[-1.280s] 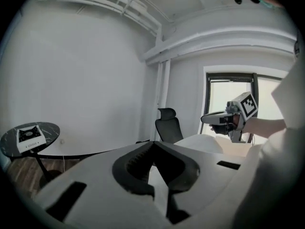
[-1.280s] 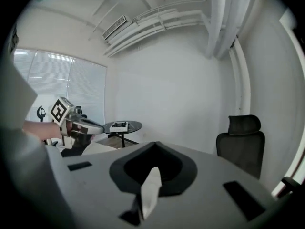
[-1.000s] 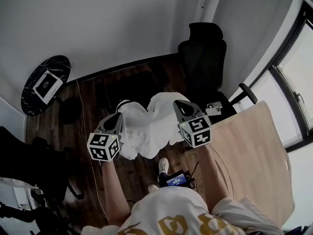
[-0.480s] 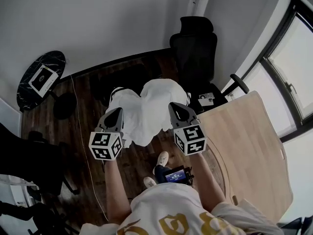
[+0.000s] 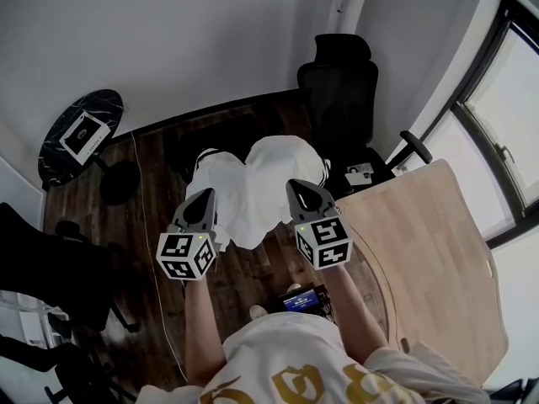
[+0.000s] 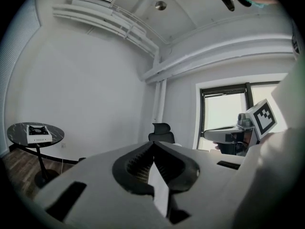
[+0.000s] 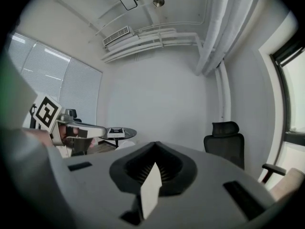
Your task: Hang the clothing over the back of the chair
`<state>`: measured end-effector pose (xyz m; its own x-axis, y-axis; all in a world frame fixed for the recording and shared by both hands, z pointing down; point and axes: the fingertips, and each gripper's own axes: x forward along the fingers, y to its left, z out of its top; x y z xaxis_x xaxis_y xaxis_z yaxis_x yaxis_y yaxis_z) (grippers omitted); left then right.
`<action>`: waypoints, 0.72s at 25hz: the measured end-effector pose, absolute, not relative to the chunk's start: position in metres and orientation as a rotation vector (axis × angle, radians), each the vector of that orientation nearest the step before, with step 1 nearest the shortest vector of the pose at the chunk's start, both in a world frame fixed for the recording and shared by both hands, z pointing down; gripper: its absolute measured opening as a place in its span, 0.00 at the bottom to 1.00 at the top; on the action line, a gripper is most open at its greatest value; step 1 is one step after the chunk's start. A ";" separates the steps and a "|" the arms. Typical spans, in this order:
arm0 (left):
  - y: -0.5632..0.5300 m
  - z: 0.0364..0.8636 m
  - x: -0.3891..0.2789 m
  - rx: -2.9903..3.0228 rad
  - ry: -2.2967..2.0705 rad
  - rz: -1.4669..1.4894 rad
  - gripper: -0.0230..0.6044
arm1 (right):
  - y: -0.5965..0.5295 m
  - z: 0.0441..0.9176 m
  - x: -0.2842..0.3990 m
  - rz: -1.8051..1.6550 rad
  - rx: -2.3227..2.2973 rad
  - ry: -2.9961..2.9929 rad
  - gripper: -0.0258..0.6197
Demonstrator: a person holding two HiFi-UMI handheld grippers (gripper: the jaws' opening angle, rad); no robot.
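White cloth, bunched and in the air: the clothing (image 5: 253, 188) hangs between the two claws above the dark wood floor (image 5: 244, 268), just off the left edge of the counter (image 5: 429, 251). Left claw (image 5: 205, 195) is pinched tight on one edge of it; a thin white fold shows between its jaws in the left gripper view. Right claw (image 5: 300, 185) is clamped likewise on the other edge, with the same white sliver in its own view. Both are side by side, roughly level, pointing toward the black chair (image 5: 341, 91), which stands past the counter's far left corner, near the wall. Chair back is bare, nothing draped on it, and the garment is well short of it. Judged: pick-up done, carry under way. Left to do: close the gap, raise the cloth above the backrest, lay it across the top, release both claws.
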<state>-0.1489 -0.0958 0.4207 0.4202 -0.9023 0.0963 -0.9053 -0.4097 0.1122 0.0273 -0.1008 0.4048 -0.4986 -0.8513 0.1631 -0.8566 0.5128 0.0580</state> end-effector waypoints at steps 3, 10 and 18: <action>-0.098 0.418 -0.146 2.521 -1.607 0.031 0.07 | -0.098 0.406 0.031 0.055 1.474 -2.577 0.06; -0.098 0.414 -0.145 2.523 -1.677 0.058 0.07 | -0.093 0.409 0.038 0.014 1.487 -2.538 0.06; -0.093 0.418 -0.144 2.516 -1.623 0.021 0.07 | -0.093 0.411 0.042 0.029 1.499 -2.539 0.06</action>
<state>-0.1435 -0.0927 0.4182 0.4151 -0.9052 0.0914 -0.9072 -0.4044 0.1158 0.0416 -0.0927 0.4106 -0.4692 -0.8656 0.1748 -0.8694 0.4875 0.0806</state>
